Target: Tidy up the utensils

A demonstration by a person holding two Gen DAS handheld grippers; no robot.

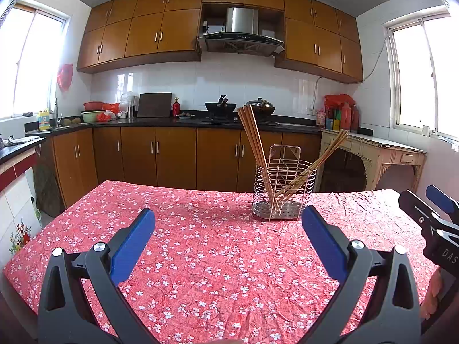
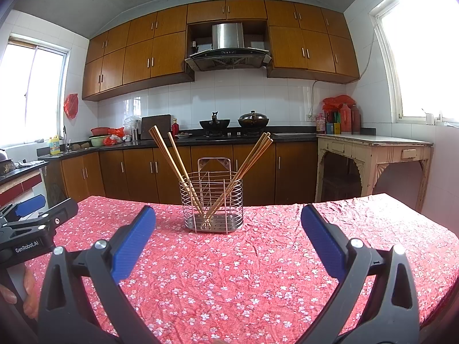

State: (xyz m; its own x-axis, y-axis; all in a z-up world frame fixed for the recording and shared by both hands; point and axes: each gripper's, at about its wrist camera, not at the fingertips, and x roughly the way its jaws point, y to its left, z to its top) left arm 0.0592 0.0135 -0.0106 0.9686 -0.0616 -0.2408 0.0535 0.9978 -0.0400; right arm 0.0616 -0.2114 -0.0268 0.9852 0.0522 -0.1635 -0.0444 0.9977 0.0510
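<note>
A: Both sets of tongs are spread wide and empty, the left gripper (image 1: 228, 238) and the right gripper (image 2: 228, 236). The round wire utensil basket (image 2: 211, 202) sits mid-frame on the red floral tablecloth (image 2: 258, 272).

B: The brown wooden chopsticks (image 2: 169, 157) already lean inside it in two bunches. I'd pinch them high and lift straight. Nothing's blocking.

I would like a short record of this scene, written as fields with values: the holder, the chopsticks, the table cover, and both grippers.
holder: wire utensil holder, upright on the table
chopsticks: wooden chopsticks, two bundles inside the holder, one leaning left, one leaning right
table cover: red floral tablecloth, wrinkled
left gripper: open, empty, above the cloth
right gripper: open, empty, facing the holder
loose utensils on table: none visible
</note>
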